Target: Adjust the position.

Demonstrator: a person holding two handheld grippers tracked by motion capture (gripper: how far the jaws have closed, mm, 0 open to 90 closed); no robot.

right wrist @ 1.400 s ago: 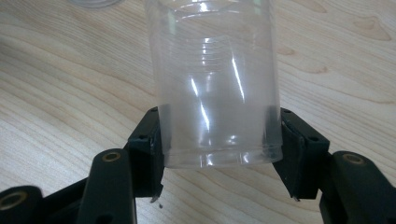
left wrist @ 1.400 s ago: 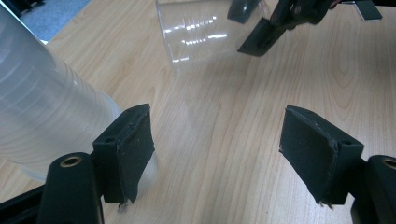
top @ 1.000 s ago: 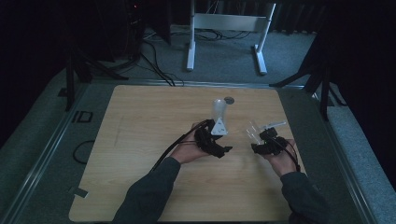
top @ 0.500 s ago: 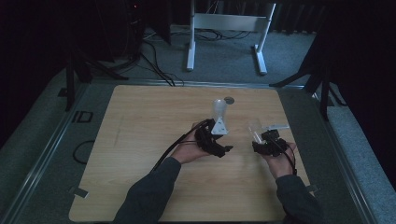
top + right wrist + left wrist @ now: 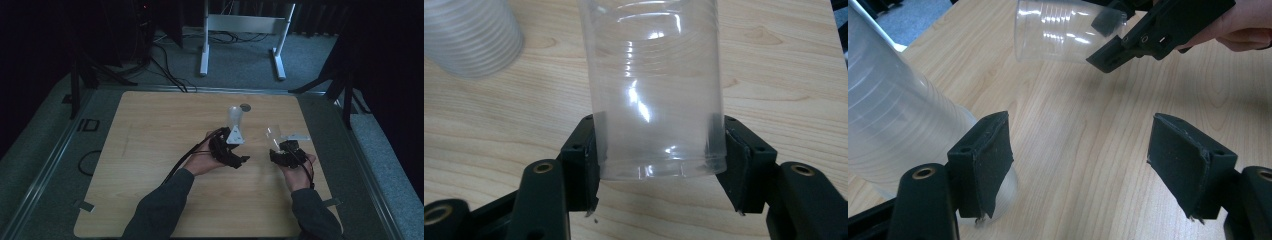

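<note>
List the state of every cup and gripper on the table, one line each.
Single clear cup: clamped near its rim between the right gripper's fingers, off the table, tipped on its side.
Stack of clear cups: standing on the wooden table, outside the left gripper's fingers, beside one of them.
Right gripper: shut on the single clear cup.
Left gripper: open, nothing between its fingers.

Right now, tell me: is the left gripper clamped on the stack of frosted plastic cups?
No. The left gripper is open over bare wood, and the stack of frosted plastic cups lies outside its left pad.
</note>
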